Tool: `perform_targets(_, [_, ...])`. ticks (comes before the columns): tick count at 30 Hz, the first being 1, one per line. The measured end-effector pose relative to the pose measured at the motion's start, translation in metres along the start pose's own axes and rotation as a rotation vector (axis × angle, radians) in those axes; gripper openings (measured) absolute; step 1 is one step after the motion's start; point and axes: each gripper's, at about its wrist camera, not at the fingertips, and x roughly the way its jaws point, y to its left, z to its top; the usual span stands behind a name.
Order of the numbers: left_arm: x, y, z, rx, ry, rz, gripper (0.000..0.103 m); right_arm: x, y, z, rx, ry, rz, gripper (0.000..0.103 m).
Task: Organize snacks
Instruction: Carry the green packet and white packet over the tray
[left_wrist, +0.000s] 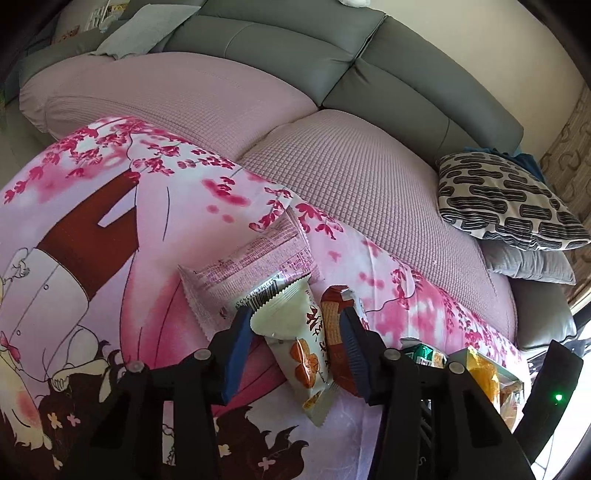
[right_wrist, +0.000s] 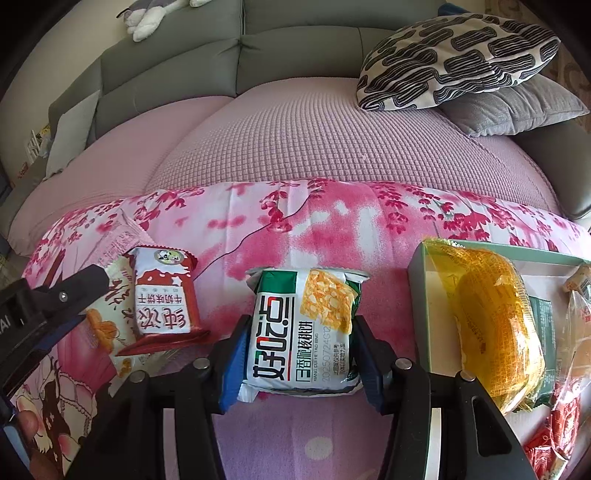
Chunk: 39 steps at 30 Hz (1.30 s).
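My left gripper (left_wrist: 295, 332) straddles a cream snack packet (left_wrist: 299, 343) and a red wafer packet (left_wrist: 334, 332) lying on the pink floral cloth (left_wrist: 166, 229); its jaws stand open around them. A pale pink packet (left_wrist: 251, 266) lies just beyond. My right gripper (right_wrist: 301, 343) is closed on a green and white walnut-cookie packet (right_wrist: 306, 328). To its right a green-rimmed box (right_wrist: 419, 288) holds a yellow packet (right_wrist: 495, 325) and other snacks. The red packet (right_wrist: 162, 295), the cream packet (right_wrist: 107, 325) and the left gripper's finger (right_wrist: 70, 291) show at the left in the right wrist view.
The cloth covers a low surface in front of a sofa with pink quilted seat covers (right_wrist: 314, 136). A black-and-white patterned pillow (right_wrist: 454, 55) lies on a grey cushion (right_wrist: 517, 107) at the right. A plush toy (right_wrist: 155, 14) sits on the sofa back.
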Motion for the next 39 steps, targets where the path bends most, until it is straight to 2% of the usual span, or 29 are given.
perform_targets(6, [0.018,0.012,-0.006,-0.105,0.07,-0.103,0.042,0.001,-0.001,0.001,0.002,0.002,0.004,0.056])
perform_targets(9, [0.03,0.017,-0.011,-0.143,0.109,-0.096,0.04,0.002,0.0,0.0,0.0,0.001,0.0,0.056])
perform_targets(13, [0.028,0.012,-0.012,-0.133,0.092,-0.082,0.039,0.001,0.001,-0.001,0.003,-0.002,0.004,0.054])
perform_targets(18, [0.019,0.01,-0.008,-0.119,0.045,-0.072,0.028,-0.003,-0.003,0.0,0.017,-0.016,0.008,0.053])
perform_targets(26, [0.001,0.007,-0.003,-0.109,-0.023,-0.076,0.02,-0.021,-0.008,0.0,0.028,-0.068,0.016,0.053])
perform_targets(30, [-0.007,0.006,-0.002,-0.103,-0.047,-0.07,0.019,-0.03,-0.008,0.001,0.027,-0.084,0.019,0.053])
perform_targets(39, [-0.032,-0.006,0.001,-0.072,-0.11,-0.112,0.019,-0.045,-0.009,0.004,0.031,-0.107,0.026,0.053])
